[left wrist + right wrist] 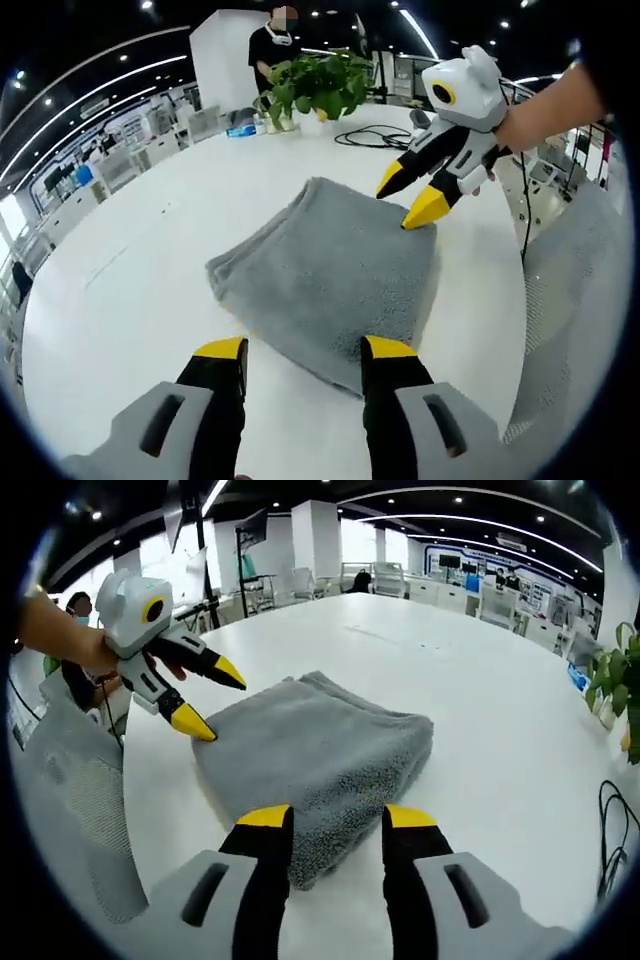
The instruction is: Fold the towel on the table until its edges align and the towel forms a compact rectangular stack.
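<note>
Grey towel [330, 275] sitting folded up in the middle of the white table [130, 280].

Both jaws spread wide, gripping nothing: left gripper [305, 350] hovers at the near edge, right gripper [412, 198] tips just touching the far corner.

There are no words, numbers or signs clear enough to read in either view. Any writing on the far walls is too small and blurry.
</note>
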Available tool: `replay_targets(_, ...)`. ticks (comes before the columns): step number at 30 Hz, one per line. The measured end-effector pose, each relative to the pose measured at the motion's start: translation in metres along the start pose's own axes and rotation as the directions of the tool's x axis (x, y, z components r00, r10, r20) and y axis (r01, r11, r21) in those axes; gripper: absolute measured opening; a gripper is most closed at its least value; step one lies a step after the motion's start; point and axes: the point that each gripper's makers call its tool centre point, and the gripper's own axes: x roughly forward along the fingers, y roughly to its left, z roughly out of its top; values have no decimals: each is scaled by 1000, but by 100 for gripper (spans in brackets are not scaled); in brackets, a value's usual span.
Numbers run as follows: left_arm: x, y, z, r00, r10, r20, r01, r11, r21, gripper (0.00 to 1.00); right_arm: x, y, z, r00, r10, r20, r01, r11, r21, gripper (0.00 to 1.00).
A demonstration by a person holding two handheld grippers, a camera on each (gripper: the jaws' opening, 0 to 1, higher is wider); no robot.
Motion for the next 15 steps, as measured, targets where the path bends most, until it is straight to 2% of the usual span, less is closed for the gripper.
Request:
replay_targets(5, -4, 3, 9, 1000, 6, 15, -6, 1000, 3, 46, -4, -2, 6, 1000, -6, 19, 6, 1000, 17, 35)
replay_targets(7, -7, 6, 19, 998, 7, 60, -6, 1000, -20, 46, -5, -4, 10, 999, -10, 32, 9, 999, 34, 35)
replay_targets(10, -6, 16, 21, 997, 28, 74, -19, 993, -119, 46, -5, -11, 16, 998, -27, 49, 24, 998, 61, 35)
replay_targets(14, -1, 26, 16, 998, 49, 48, -39, 982, -187, 46, 2, -18, 17, 998, -41, 42, 37, 996, 83, 36)
replay_targets(15, 2, 26, 15, 998, 40, 55, -24, 964, -265, 46, 3, -19, 17, 998, -44, 41, 40, 995, 89, 36)
